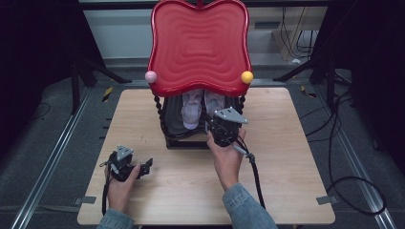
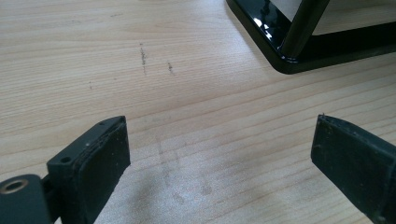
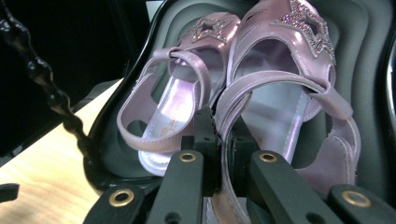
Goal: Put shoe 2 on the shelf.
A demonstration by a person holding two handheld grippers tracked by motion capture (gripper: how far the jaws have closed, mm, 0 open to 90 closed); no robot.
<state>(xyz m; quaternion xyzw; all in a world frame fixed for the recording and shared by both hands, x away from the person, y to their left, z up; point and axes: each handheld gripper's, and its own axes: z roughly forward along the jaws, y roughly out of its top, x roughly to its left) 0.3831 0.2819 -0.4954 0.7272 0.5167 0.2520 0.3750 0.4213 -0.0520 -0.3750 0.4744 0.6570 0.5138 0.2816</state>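
The heel strap of the right pink sandal (image 3: 280, 88) on the black lower shelf (image 3: 369, 121) is clenched by the right gripper (image 3: 223, 140), while the left gripper (image 2: 219, 154) is held released over the table (image 2: 187, 84).

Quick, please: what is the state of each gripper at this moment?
Left gripper: open, nothing between its fingers, over the table.
Right gripper: closed on the heel strap of a pink sandal.

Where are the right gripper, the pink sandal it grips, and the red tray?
right gripper (image 3: 223, 140): right gripper view, midway between its fingertips, shut on the strap.
pink sandal (image 3: 275, 93): right gripper view, on the insole of the nearer sandal.
red tray (image 1: 199, 45): high view, on its rippled top surface.
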